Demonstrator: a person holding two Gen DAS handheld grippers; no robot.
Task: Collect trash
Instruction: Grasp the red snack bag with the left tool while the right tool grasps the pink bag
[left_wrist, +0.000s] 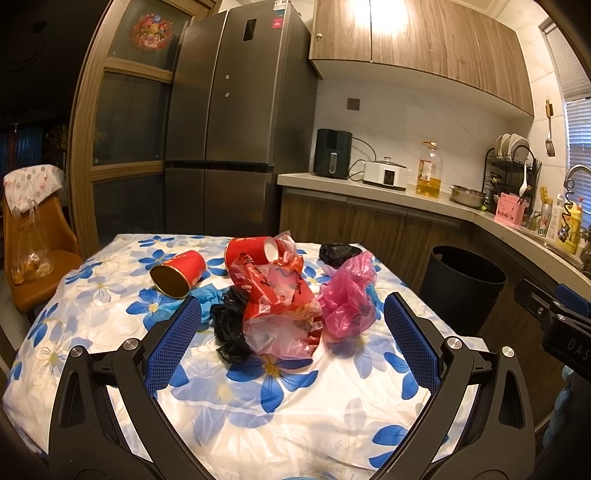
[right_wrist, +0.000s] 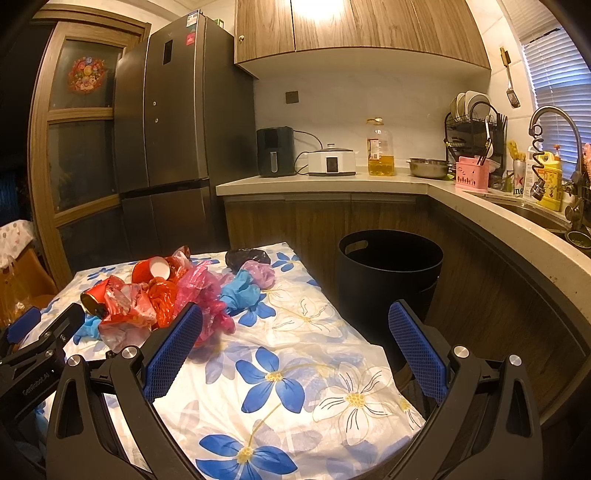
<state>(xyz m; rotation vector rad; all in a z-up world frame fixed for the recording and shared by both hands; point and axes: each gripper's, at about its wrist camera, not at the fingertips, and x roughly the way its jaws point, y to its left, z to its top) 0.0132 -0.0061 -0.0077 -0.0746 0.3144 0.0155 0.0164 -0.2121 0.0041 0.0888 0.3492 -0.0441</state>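
A pile of trash lies on the flowered tablecloth (left_wrist: 280, 402): a crumpled red plastic bag (left_wrist: 277, 299), a pink bag (left_wrist: 349, 299), a black bag (left_wrist: 231, 325), a red paper cup on its side (left_wrist: 179, 273), a second red cup (left_wrist: 251, 249), a black wad (left_wrist: 338, 253). My left gripper (left_wrist: 291, 325) is open and empty, just short of the red bag. My right gripper (right_wrist: 295, 328) is open and empty over the table's right part, with the pile (right_wrist: 155, 299) and a blue glove (right_wrist: 240, 291) to its left. A black trash bin (right_wrist: 389, 273) stands on the floor right of the table.
A kitchen counter (right_wrist: 332, 182) with an air fryer, cooker, oil bottle and bowl runs behind the bin and curves right to a sink (right_wrist: 535, 214). A fridge (left_wrist: 229, 129) stands behind the table. An orange chair (left_wrist: 33, 258) with a bag is at the left.
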